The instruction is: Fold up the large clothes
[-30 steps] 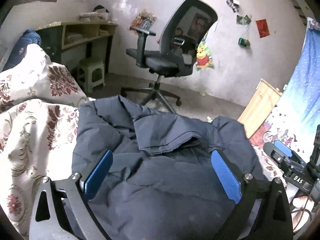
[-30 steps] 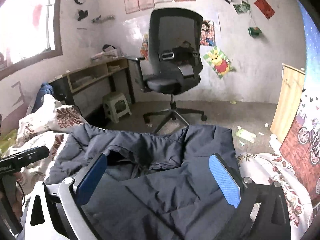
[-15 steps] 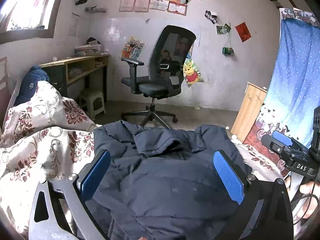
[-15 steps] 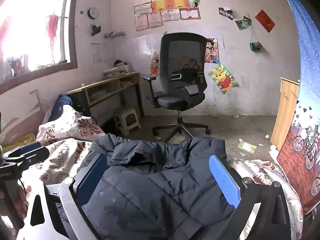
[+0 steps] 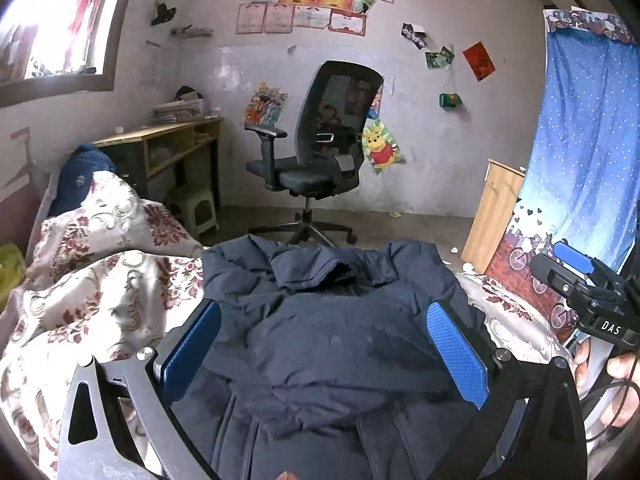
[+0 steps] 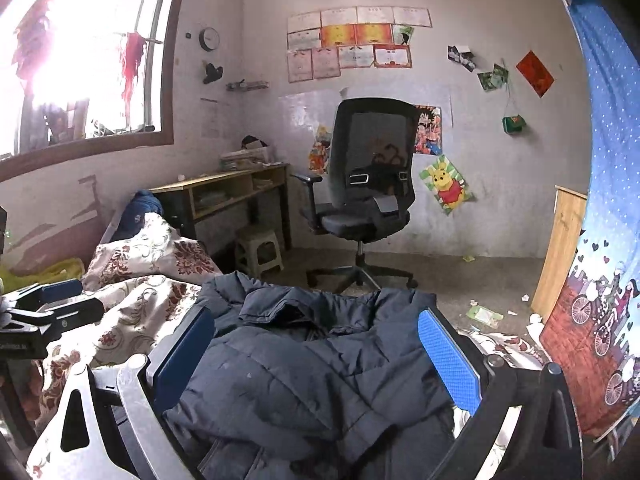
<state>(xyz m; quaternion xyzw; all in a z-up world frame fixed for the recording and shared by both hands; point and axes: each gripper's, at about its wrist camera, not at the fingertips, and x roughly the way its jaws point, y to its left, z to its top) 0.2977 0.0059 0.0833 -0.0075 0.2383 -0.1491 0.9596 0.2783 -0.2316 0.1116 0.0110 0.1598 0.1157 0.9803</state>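
Note:
A dark navy padded jacket (image 5: 332,332) lies rumpled on a floral bedspread (image 5: 100,300), collar toward the far bed edge. It also shows in the right wrist view (image 6: 312,364). My left gripper (image 5: 324,344) is open and empty, raised above the jacket's middle, blue pads wide apart. My right gripper (image 6: 316,352) is open and empty too, held above the jacket. The right gripper appears at the right edge of the left wrist view (image 5: 580,280); the left gripper appears at the left edge of the right wrist view (image 6: 48,308).
A black office chair (image 5: 316,156) stands on the floor beyond the bed. A wooden desk (image 5: 172,144) and a small stool (image 5: 196,212) are at the left. A bedding heap (image 5: 104,216) lies at far left. A blue curtain (image 5: 584,140) and wooden board (image 5: 492,208) are at the right.
Both grippers have risen and pulled back from the jacket, so more of the room shows. Both stayed open. The jacket has not moved.

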